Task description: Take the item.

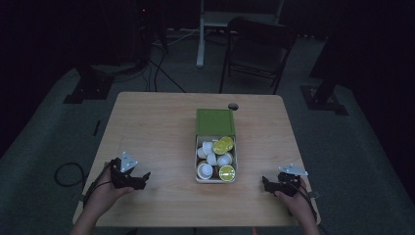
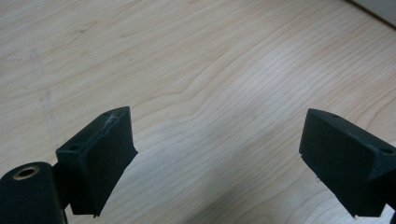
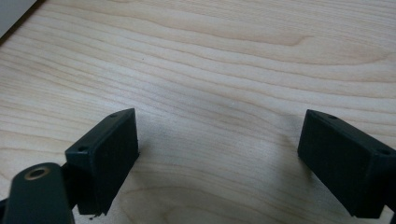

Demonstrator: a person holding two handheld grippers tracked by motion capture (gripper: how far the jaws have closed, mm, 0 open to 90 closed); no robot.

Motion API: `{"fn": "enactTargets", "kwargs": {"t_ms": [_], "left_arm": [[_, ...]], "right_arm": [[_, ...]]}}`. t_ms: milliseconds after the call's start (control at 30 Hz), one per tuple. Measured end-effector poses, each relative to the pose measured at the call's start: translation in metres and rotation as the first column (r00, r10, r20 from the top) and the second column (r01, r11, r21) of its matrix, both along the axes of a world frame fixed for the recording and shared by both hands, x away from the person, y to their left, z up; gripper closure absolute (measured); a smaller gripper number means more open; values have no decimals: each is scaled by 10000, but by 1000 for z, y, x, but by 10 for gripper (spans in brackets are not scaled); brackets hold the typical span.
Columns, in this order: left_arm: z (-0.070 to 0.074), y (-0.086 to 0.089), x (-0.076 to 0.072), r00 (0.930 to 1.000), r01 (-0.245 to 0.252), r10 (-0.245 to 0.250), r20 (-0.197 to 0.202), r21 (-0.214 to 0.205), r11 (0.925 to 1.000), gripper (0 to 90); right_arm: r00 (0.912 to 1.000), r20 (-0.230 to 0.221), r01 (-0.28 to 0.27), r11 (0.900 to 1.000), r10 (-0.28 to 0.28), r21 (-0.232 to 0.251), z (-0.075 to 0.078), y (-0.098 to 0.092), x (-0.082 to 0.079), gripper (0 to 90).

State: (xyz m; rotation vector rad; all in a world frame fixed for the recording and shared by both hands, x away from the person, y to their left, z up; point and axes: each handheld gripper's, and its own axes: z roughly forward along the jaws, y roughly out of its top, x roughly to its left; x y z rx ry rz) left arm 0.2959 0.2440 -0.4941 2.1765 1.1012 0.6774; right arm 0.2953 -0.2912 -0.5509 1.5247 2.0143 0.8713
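The left tongs [image 1: 143, 177] are spread wide and hold nothing. Between the two black jaws there is just bare wood. The right tongs [image 1: 265, 183] are spread wide too, and they are empty as well. Each one sits in a hand near the front of the bench [image 1: 156, 127], the left tongs at the left side and the right tongs at the right side, well apart from each other.

The box [image 1: 215, 122] sits in the middle of the bench, between the two tongs but a bit farther back. It is long and has a green lid part at the far end. The near end is open and full of little round cups [image 1: 211, 159]. Some cups are white and some have shiny yellow-green tops. They lie in a jumble, touching each other.

The bench is light wood, flat and smooth, with wavy grain lines. The jaws are black, blocky and dull, with flat pads.

The high view takes in the box, the cups, both hands, a dark chair [image 1: 257, 49] behind the bench and a cable [image 1: 66, 174] on the floor. The left gripper view brings the wood grain [image 2: 210, 84] up close, with a pale corner at the top right. The right gripper view gives close wood as well, with a pale corner at the top left.
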Motion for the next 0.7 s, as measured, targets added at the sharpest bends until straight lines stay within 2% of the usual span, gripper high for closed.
{"fn": "enactTargets", "kwargs": {"t_ms": [200, 300, 700], "left_arm": [[5, -12, 3, 9996, 267, -267, 35, 49, 9996, 106], [9, -22, 4, 9981, 621, -621, 58, 62, 9981, 106], [27, -48, 9, 9902, 1378, -1378, 219, 36, 9905, 107]], "right_arm": [[10000, -4, -33, 10000, 33, -9, 0, 0, 0, 113], [10000, -6, -33, 10000, 33, -9, 0, 0, 0, 113], [10000, -3, -39, 10000, 39, -14, 0, 0, 0, 112]]}}
